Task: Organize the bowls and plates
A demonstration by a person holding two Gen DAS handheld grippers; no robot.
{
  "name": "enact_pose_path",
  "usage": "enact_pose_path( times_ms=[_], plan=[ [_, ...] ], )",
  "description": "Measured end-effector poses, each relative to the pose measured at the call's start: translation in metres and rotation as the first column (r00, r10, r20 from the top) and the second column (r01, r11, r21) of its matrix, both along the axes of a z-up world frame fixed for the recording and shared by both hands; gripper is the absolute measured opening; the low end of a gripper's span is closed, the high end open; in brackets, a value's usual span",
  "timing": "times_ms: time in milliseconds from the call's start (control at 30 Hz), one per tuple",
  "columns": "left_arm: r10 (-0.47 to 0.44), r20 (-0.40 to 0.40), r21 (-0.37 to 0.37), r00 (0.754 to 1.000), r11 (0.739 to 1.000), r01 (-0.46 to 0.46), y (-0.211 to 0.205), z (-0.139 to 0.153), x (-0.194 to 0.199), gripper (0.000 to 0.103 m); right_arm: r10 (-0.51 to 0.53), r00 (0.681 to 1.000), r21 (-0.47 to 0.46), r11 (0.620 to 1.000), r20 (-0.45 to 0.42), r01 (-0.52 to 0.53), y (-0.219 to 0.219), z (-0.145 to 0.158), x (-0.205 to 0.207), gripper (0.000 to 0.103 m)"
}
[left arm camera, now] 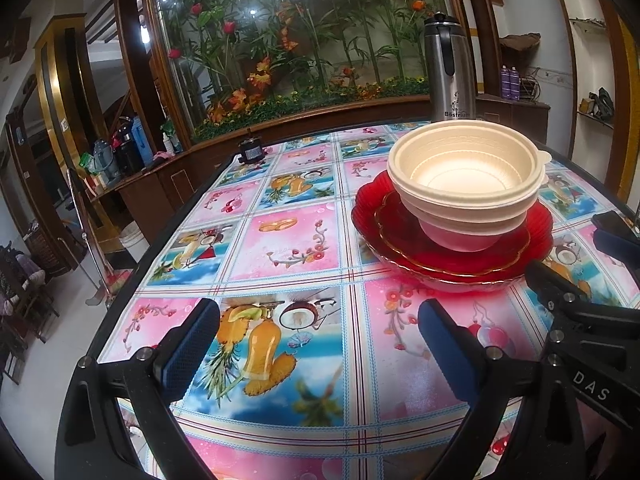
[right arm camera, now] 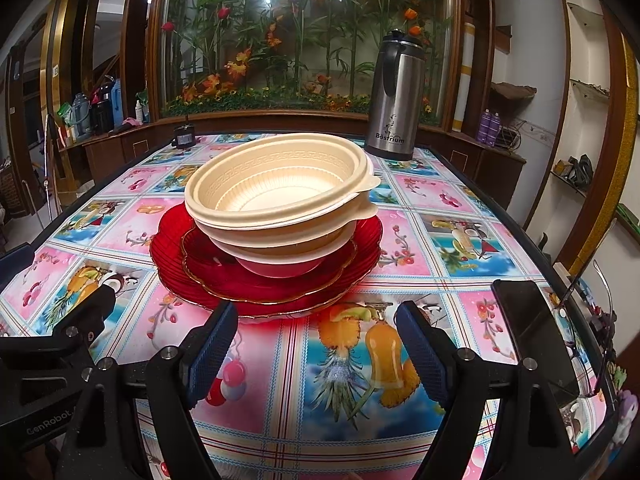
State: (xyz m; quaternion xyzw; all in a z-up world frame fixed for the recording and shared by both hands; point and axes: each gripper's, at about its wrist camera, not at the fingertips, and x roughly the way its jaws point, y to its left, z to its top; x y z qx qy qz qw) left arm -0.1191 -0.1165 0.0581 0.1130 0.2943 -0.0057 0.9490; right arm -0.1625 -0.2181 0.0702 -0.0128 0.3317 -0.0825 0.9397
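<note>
Stack: cream bowls (right arm camera: 280, 188) nested on red plates (right arm camera: 264, 276), mid-table, nearer the front edge than the back.
Bowls: several, rims slightly offset, small tabs jutting right; topmost empty.
Plates: smaller gold-rimmed one on a wider red one; wide plate's front rim just beyond the right gripper's fingertips, apart from them.
Left gripper (left arm camera: 320, 344): jaws wide, nothing between the pads, only cloth below; stack ahead and to its right.
Right gripper (right arm camera: 316, 340): jaws wide, empty; aimed at the stack's front, tilted down toward the table.
Grippers together: side by side at the near edge, close, the right one's body showing at the right border of the left wrist view.
Table (left arm camera: 280, 240): patterned fruit-and-flower cloth, dark raised rim all round.
Left side: broad bare cloth left of the stack, out to the rim.
Front: bare strip between plates and near edge, taken up by both grippers.
Right side: phone (right arm camera: 532, 340) lying near the right rim, glasses (right arm camera: 592, 320) just beyond it at the rim; narrower room there.
Back: flask (right arm camera: 396, 96) upright at the far right corner, small dark object (right arm camera: 184, 136) at the far left edge; both well apart from the stack.
Beyond table: wooden cabinet with glass-fronted flower display along the back edge.
</note>
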Motion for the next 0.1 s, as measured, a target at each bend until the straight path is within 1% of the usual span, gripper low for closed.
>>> enact_pose_path(
  times_ms=[100],
  plan=[
    [0.001,0.011,0.007,1.000,1.000,-0.001,-0.0001,0.0003,-0.0010,0.099,0.000,1.000,0.001,1.000,0.000,0.000,0.0002,0.0000,0.0003,0.088]
  ],
)
